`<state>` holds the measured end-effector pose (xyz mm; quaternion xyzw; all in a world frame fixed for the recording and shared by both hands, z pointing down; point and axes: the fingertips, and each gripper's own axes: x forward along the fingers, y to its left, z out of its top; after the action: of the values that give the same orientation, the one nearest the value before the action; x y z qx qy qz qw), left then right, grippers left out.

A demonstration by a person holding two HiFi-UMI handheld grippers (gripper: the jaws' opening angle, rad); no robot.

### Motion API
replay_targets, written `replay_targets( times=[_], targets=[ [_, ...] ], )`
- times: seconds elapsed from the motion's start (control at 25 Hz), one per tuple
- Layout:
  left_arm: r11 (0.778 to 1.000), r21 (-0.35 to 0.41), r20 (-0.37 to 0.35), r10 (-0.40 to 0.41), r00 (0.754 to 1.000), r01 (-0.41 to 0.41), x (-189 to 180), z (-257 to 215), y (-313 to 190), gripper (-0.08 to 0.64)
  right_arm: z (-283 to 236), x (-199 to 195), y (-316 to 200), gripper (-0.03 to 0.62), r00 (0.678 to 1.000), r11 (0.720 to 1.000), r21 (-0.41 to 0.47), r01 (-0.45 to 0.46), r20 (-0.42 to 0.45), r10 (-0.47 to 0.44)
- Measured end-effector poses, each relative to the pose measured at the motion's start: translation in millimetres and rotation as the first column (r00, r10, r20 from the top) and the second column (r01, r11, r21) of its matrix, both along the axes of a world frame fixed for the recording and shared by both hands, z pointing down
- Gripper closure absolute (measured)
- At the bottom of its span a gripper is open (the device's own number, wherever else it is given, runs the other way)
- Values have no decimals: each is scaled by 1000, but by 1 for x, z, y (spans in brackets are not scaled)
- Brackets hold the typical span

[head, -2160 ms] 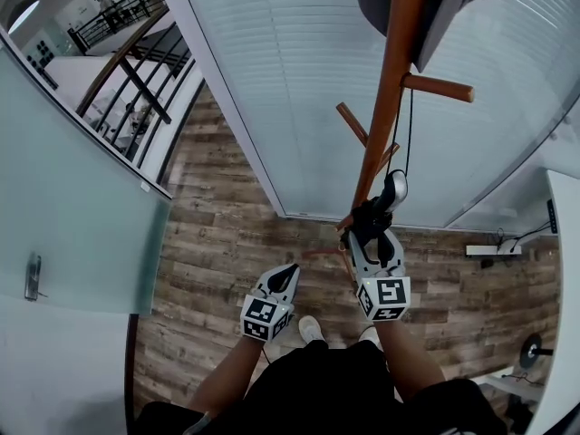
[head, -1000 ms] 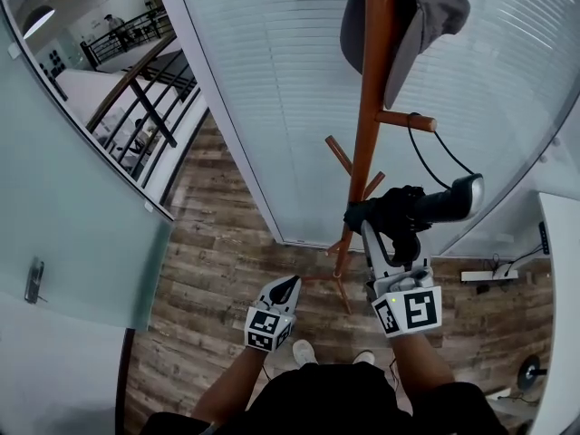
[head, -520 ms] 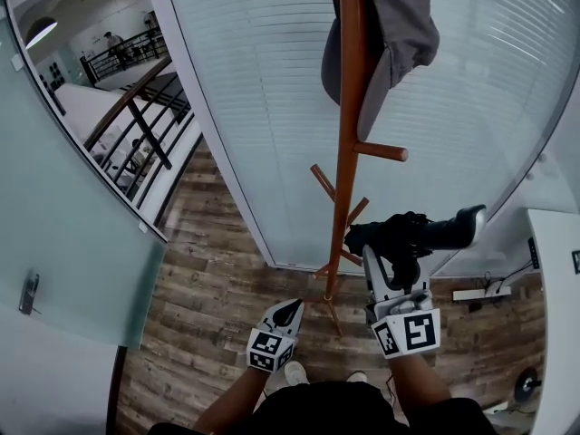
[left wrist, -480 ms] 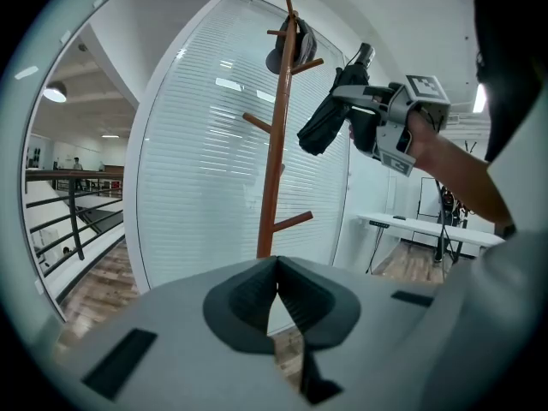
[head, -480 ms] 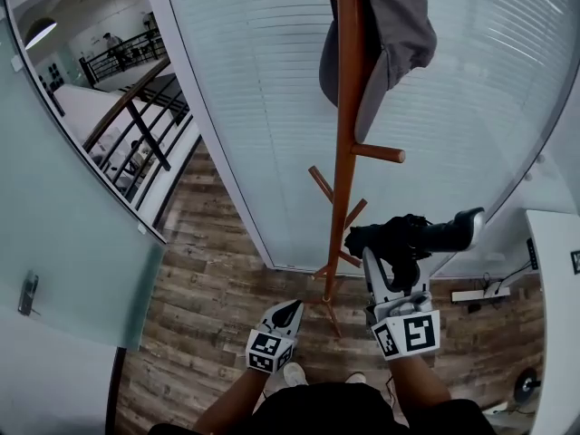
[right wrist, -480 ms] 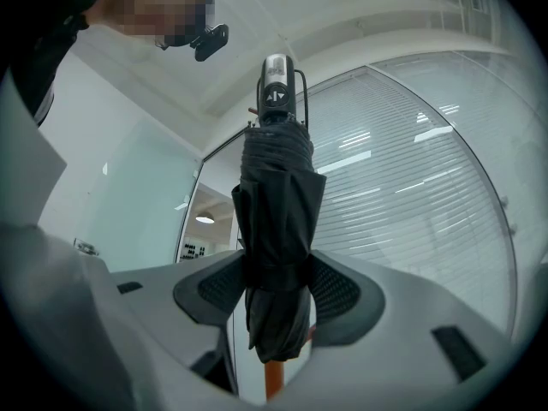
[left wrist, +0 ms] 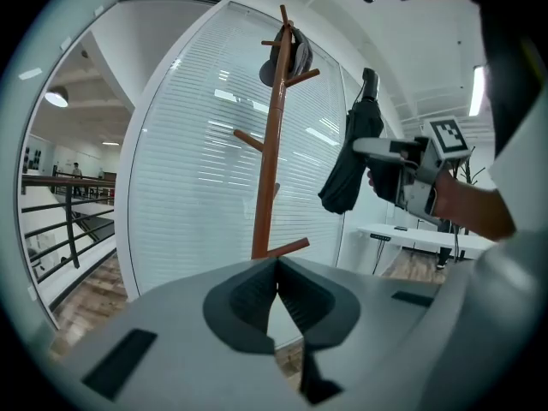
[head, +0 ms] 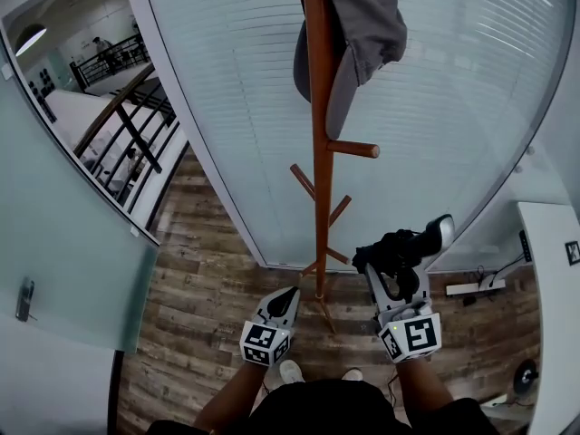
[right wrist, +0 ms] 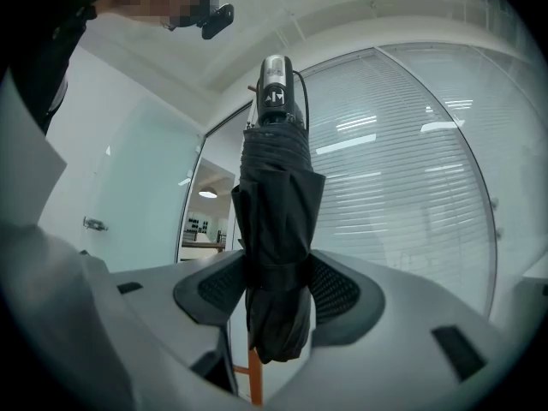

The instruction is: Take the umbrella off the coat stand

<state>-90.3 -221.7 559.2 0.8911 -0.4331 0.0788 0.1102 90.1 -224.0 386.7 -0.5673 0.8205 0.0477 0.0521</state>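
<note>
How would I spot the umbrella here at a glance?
Find the tall wooden coat stand before the blind-covered glass wall. Right of it, the right hand-held gripper clamps a folded black umbrella. Unlike the grey cap hung on top, it is clear of the stand.

Folded black umbrella [head: 396, 247], strap cinched round its canopy, grey handle [head: 441, 232] tipped toward 1 o'clock in head view, pinched mid-length between right gripper [head: 395, 268] jaws, clear of every peg, at 3 o'clock of lower pole of upright brown wooden coat stand [head: 316, 152]
</note>
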Motion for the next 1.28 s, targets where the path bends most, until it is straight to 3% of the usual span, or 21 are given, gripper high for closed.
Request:
replay_targets(
  times=[0.24,0.4,1.0,1.28],
  targets=[
    [1000,6,-1,-20,1000,20,4,-9,-3,548,37,10,11,367,998,996,-85,31,-52,-36],
    [999,-12,9,-31,999,31,1,-3,1,548,56,13,18,367,1000,994,-108,29,-2,-29],
    [999,5,14,-46,999,46,1,-10,9,548,67,-4,24,367,996,992,-110,60,-63,-67],
    [998,61,93,-13,996,8,8,-14,12,548,66,0,22,367,996,993,-107,53,-69,-61]
  ],
)
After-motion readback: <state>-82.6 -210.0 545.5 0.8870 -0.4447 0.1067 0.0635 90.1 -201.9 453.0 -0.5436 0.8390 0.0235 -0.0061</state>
